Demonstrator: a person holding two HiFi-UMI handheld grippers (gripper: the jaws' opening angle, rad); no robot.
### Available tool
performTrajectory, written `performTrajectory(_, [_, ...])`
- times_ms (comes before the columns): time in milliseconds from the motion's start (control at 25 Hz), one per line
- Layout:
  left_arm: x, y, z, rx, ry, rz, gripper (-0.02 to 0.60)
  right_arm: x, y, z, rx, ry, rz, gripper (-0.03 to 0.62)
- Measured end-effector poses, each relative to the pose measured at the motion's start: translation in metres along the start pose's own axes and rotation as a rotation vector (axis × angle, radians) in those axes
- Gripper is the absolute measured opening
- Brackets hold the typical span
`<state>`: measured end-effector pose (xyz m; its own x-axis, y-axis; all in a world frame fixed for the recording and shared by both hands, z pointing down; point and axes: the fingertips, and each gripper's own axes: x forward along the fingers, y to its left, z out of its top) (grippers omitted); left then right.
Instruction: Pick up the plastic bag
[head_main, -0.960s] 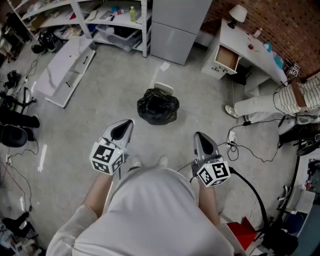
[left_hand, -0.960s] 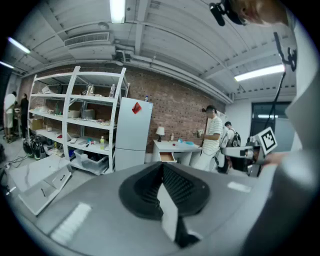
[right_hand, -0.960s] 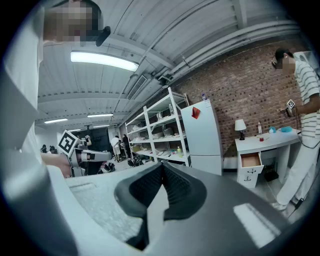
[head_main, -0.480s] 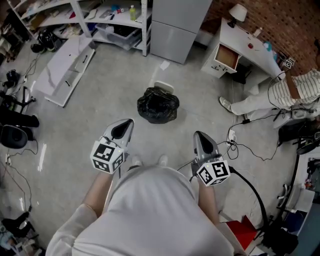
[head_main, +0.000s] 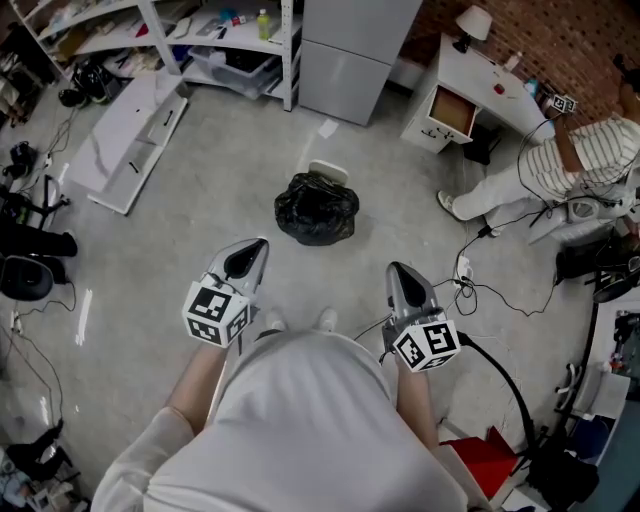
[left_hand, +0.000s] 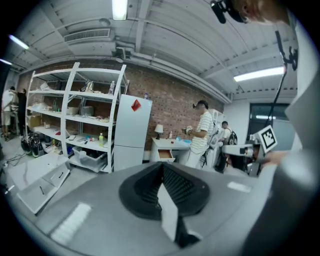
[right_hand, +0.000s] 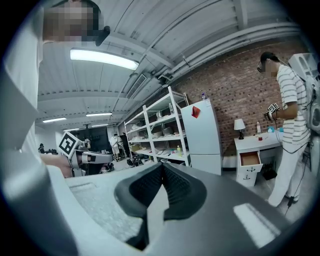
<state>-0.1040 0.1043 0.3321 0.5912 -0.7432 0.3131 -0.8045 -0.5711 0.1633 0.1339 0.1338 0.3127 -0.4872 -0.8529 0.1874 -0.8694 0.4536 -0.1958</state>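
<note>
On the grey concrete floor (head_main: 180, 240), a crumpled black plastic bag (head_main: 317, 211) is seen.
Left gripper (head_main: 244, 262) and right gripper (head_main: 401, 282) are held well short of it, jaws pressed together, nothing pinched.

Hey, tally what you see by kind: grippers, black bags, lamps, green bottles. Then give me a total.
Grippers: 2, the left gripper and the right gripper
Black bag: 1
Lamp: 1
Green bottle: 1
Total: 5

Left gripper (head_main: 247, 257), right gripper (head_main: 401, 279): jaws closed, empty, pointing forward, seemingly waist-high.
</note>
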Motion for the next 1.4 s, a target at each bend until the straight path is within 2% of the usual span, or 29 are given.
performTrajectory(240, [-0.009,0.012,-0.002,0.006,0.002,-0.016,0.003,0.007,0.021,-0.003,-0.016,0.011,0.009,0.0])
performTrajectory(760, [-0.036,0.052,-0.011,0.074,0.012,-0.064,0.003,0.02,0.05,-0.014,0.01,-0.009,-0.064,0.0])
performTrajectory(920, [-0.04,0.065,-0.013,0.061,0.011,-0.069,0.003,0.027,0.059,-0.016,0.012,-0.007,-0.06,0.0])
performTrajectory(1200, [-0.029,0.078,-0.017,0.056,0.027,-0.061,0.003,0.043,0.054,-0.018,0.024,0.014,-0.062,0.0])
performTrajectory(1400, [-0.004,0.084,-0.013,0.063,0.039,-0.043,0.003,0.064,0.027,-0.014,0.023,0.026,-0.045,0.0])
